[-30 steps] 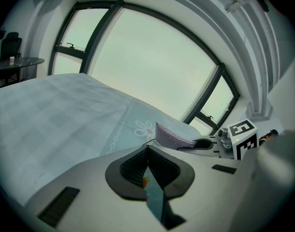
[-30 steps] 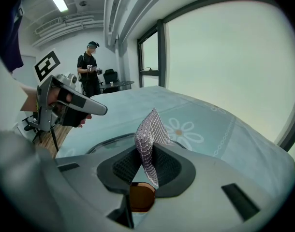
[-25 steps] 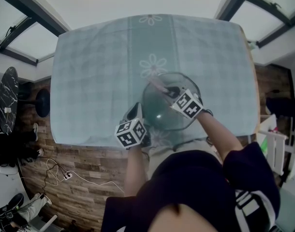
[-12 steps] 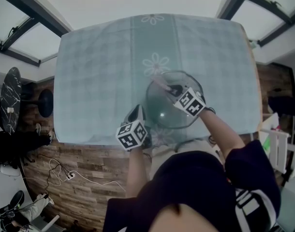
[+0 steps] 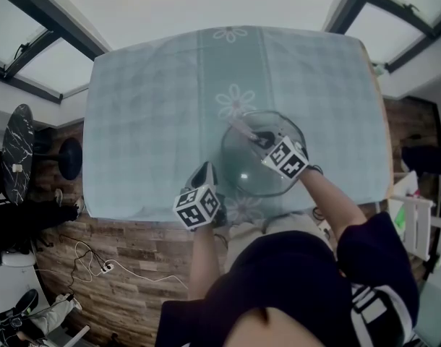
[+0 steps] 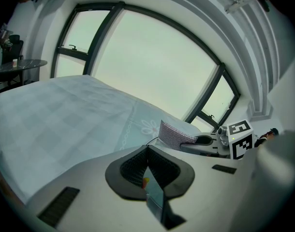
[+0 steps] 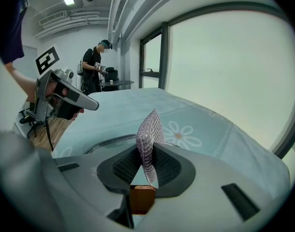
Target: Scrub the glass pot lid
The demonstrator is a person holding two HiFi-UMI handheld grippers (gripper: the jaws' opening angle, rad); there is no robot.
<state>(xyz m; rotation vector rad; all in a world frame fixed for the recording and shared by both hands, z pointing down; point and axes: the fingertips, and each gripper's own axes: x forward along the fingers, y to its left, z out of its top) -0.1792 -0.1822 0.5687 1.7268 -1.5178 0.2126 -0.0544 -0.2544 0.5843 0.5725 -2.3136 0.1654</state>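
The glass pot lid [image 5: 243, 173] lies by the bench's [image 5: 148, 107] near edge, right of middle, so I'd have the right hand-held gripper [image 7: 147, 153], clamped on the mesh cloth [image 7: 148, 127], rub overlapping circles while the left hand-held gripper [image 6: 148, 151], closed and empty, steadies the rim.

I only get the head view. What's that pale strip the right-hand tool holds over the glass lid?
Observer: A woven mesh scrubbing cloth. The right gripper view shows the right gripper with its jaws shut on it, and the cloth stands upright.
Visitor: And the left tool, is it idle?
Observer: No. The left gripper has its jaws closed on a thin glassy edge, which seems to be the rim of the glass lid.
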